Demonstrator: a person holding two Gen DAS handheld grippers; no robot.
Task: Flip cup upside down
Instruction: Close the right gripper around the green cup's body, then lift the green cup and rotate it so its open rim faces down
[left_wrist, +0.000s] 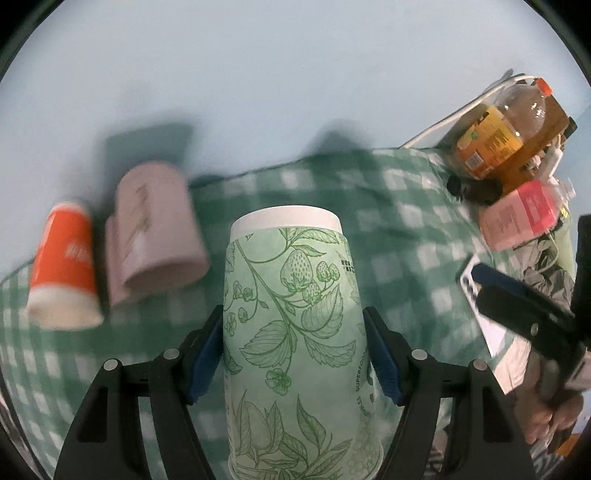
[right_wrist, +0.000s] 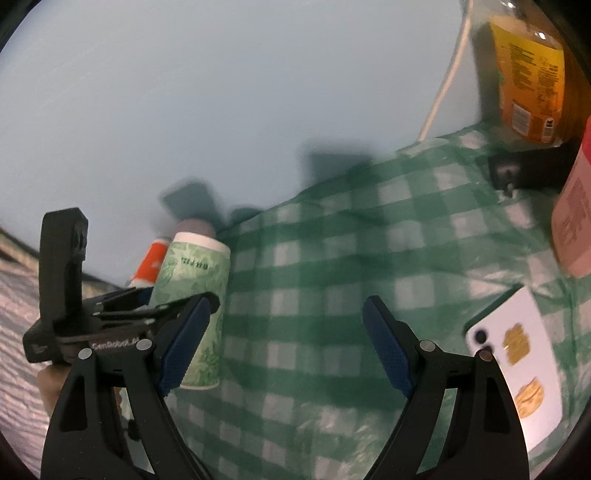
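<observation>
A green paper cup (left_wrist: 291, 332) with a strawberry print stands upside down, white base up, on the green checked cloth (left_wrist: 406, 221). My left gripper (left_wrist: 293, 347) is shut on it, a blue pad on each side. In the right wrist view the same cup (right_wrist: 194, 295) stands at the left with the left gripper's fingers around it. My right gripper (right_wrist: 280, 339) is open and empty, above the cloth (right_wrist: 332, 277) to the right of the cup. It also shows at the right edge of the left wrist view (left_wrist: 517, 302).
An orange cup (left_wrist: 64, 266) and a pink mug (left_wrist: 159, 229) stand upside down to the left. An amber drink bottle (left_wrist: 506, 129), a pink bottle (left_wrist: 517, 214) and a white phone (right_wrist: 517, 362) lie at the right. A pale wall rises behind.
</observation>
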